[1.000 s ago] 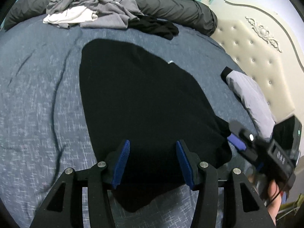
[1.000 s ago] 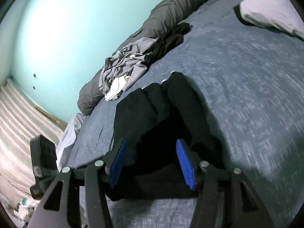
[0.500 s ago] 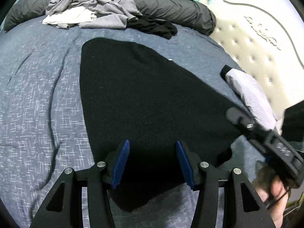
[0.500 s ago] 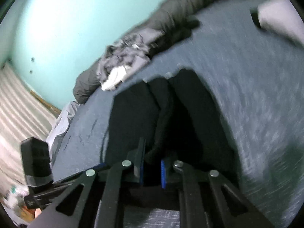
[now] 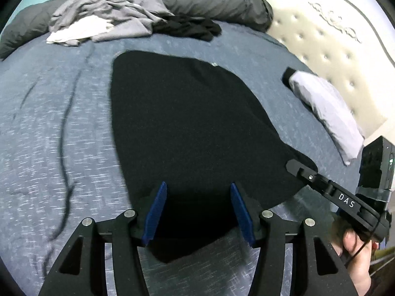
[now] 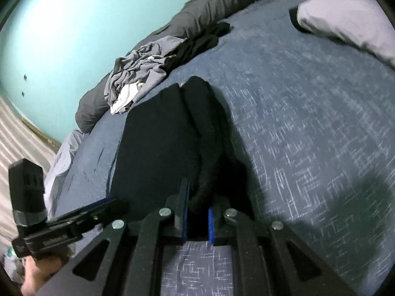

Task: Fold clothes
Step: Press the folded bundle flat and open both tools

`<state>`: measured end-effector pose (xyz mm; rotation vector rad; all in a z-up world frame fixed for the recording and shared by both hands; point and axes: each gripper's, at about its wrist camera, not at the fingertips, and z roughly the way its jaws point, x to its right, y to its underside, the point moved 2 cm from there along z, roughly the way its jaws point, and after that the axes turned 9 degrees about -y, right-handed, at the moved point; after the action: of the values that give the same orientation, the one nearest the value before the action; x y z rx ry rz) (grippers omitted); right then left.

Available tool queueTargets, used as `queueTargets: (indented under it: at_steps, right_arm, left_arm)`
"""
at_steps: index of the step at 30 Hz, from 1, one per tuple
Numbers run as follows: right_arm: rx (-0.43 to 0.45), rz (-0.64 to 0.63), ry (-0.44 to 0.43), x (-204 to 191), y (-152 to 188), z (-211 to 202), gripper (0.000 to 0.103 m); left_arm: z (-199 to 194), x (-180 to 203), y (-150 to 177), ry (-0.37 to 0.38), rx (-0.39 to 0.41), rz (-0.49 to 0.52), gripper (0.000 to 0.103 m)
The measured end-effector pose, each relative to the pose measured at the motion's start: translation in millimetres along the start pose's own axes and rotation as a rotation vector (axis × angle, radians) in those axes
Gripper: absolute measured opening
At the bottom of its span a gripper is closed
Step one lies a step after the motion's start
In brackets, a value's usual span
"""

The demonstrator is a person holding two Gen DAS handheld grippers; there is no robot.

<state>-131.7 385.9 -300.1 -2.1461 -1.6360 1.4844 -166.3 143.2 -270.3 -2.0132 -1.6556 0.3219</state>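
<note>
Blue bedspread (image 5: 61, 123): covers bed, speckled.
Black garment (image 5: 187, 128): spread flat mid-bed, right edge lifted in fold.
Grey/white clothes pile (image 5: 103, 22): far edge, w/ black item beside.
Pillow (image 5: 325, 108): nr headboard.
L gripper (image 5: 196, 212): fingers apart, over garment's near hem.
R gripper (image 6: 197, 224): clenched on garment edge.

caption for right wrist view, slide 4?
Right tongs shut on black garment edge on blue bed.

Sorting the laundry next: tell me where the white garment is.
In the left wrist view, the white garment lies far left under the grey clothes pile, against the dark duvet roll.
</note>
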Motion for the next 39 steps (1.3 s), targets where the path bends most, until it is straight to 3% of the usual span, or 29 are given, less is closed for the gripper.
queueTargets:
  at_steps: [4,10,12,15,18,21,25,28,32,39]
  right_arm:
    - [-0.001,0.042,-0.008,8,-2,4,0.011]
    - [-0.013,0.05,0.005,10,-2,4,0.012]
    - [-0.006,0.069,0.008,13,-3,1,0.017]
    - [0.069,0.059,0.072,10,-11,-17,0.025]
    - [0.136,0.039,-0.004,0,-18,-33,0.026]
    - [0.102,-0.025,-0.025,-15,-18,-27,0.026]
    - [-0.013,-0.022,-0.004,-12,-9,3,0.023]
    - [-0.068,0.0,0.055,1,-2,17,0.013]
    - [-0.084,0.014,0.101,12,-1,21,0.006]
    - [-0.056,0.01,0.105,11,0,14,0.005]
  left_arm:
    - [0,-19,7,-0.024,-0.001,-0.036,0.058]
    - [13,-15,23,-0.054,-0.013,-0.007,0.058]
    - [13,-16,24,-0.055,-0.005,-0.015,0.058]
    - [14,-18,24,-0.052,-0.005,-0.021,0.058]
    - [13,-19,23,-0.05,-0.002,-0.027,0.058]
    - [14,-18,23,-0.056,0.0,-0.028,0.058]
    - [15,-18,22,-0.061,-0.003,-0.027,0.058]
    - [16,-17,23,-0.065,-0.003,-0.022,0.058]
    - [17,-17,23,-0.066,-0.007,-0.024,0.058]
    - [18,-17,23,-0.067,-0.01,-0.027,0.058]
